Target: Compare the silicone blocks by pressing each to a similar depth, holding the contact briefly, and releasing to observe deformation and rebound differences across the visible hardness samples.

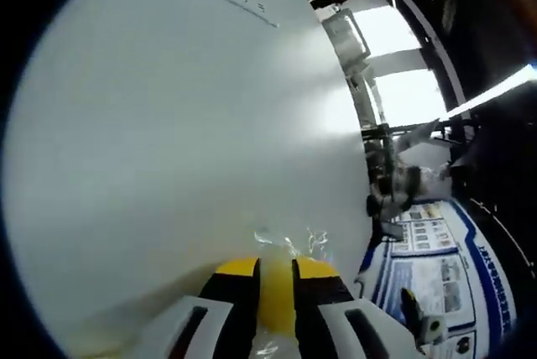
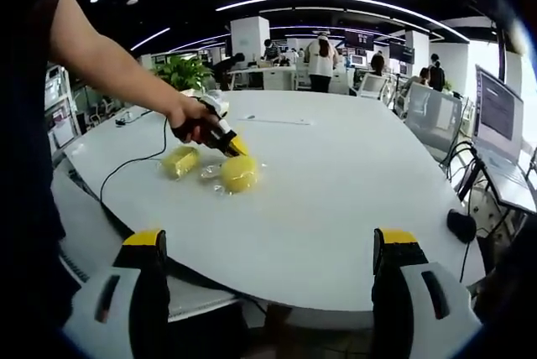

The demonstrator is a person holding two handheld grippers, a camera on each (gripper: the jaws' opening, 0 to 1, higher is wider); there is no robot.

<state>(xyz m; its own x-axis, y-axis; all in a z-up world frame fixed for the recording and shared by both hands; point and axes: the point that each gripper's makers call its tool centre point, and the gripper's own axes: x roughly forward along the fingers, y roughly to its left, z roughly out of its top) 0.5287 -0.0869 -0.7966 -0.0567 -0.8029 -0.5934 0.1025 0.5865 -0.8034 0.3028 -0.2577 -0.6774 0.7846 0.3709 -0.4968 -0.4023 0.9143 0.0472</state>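
The left gripper [image 2: 236,146], its jaws nearly together, presses a round yellow silicone block [image 2: 239,173] on the wide white table [image 2: 336,200]; a second yellow block [image 2: 179,161] lies just left. The right gripper [image 2: 268,267] hangs spread wide, well back. Off-centre pressure could skid the block on its clear wrapping. Open-plan office, people far behind.

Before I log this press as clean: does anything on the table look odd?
Mostly tidy. Crinkled clear film lies loose around the yellow blocks, the round one under the left tongs and the other beside it. The right tongs hang open off the white table.
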